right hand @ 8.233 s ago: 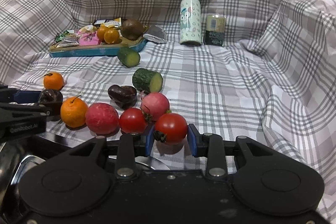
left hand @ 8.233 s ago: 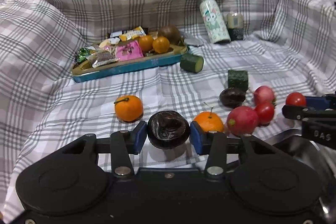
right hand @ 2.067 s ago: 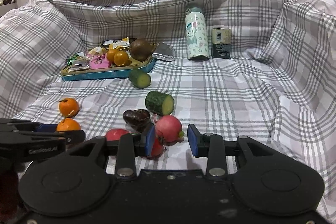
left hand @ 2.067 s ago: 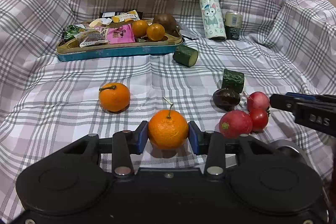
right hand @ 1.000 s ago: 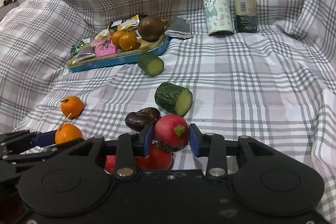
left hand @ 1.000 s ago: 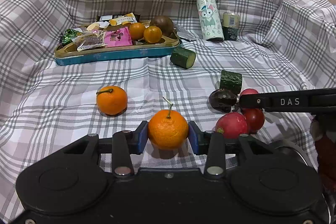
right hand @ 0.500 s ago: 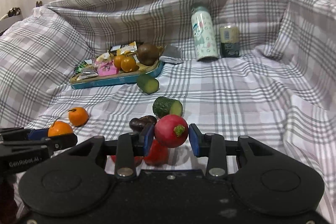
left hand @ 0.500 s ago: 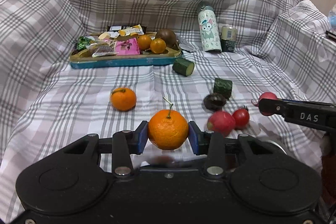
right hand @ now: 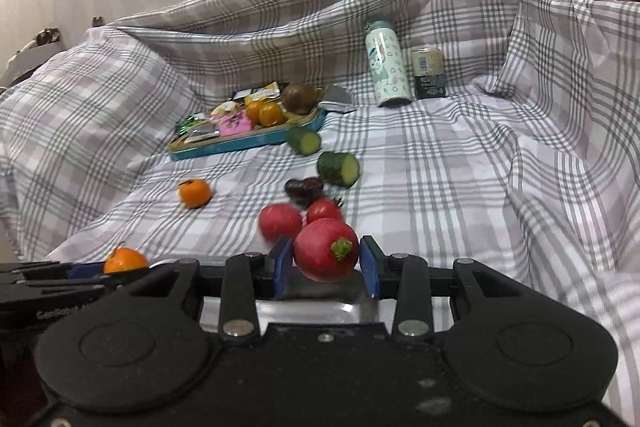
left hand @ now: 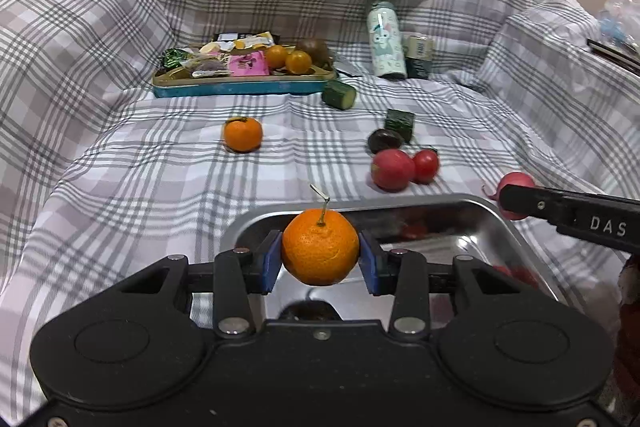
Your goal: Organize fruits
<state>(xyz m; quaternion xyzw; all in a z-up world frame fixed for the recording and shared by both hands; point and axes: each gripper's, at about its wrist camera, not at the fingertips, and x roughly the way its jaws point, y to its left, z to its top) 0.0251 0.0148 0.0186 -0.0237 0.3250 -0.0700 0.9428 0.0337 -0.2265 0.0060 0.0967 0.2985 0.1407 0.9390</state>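
My left gripper (left hand: 320, 259) is shut on a stemmed orange (left hand: 320, 251) and holds it above a steel tray (left hand: 516, 227) near me. My right gripper (right hand: 325, 263) is shut on a pink-red radish (right hand: 326, 249), held over the tray's edge (right hand: 304, 307); it shows at the right of the left wrist view (left hand: 516, 183). On the cloth lie another orange (left hand: 242, 134), a second radish (left hand: 392, 169), a tomato (left hand: 425, 166), a dark fruit (left hand: 385, 140) and two cucumber pieces (left hand: 339, 95) (left hand: 399, 119).
A blue tin (left hand: 240, 87) with snacks, small oranges and a kiwi sits at the back. A patterned bottle (left hand: 385, 41) and a can (left hand: 418, 57) stand right of it. The checked cloth rises in folds on all sides.
Both grippers have lifted and drawn back toward me with their fruit. The steel tray has come into view below the orange, and the radish now hangs over its edge.
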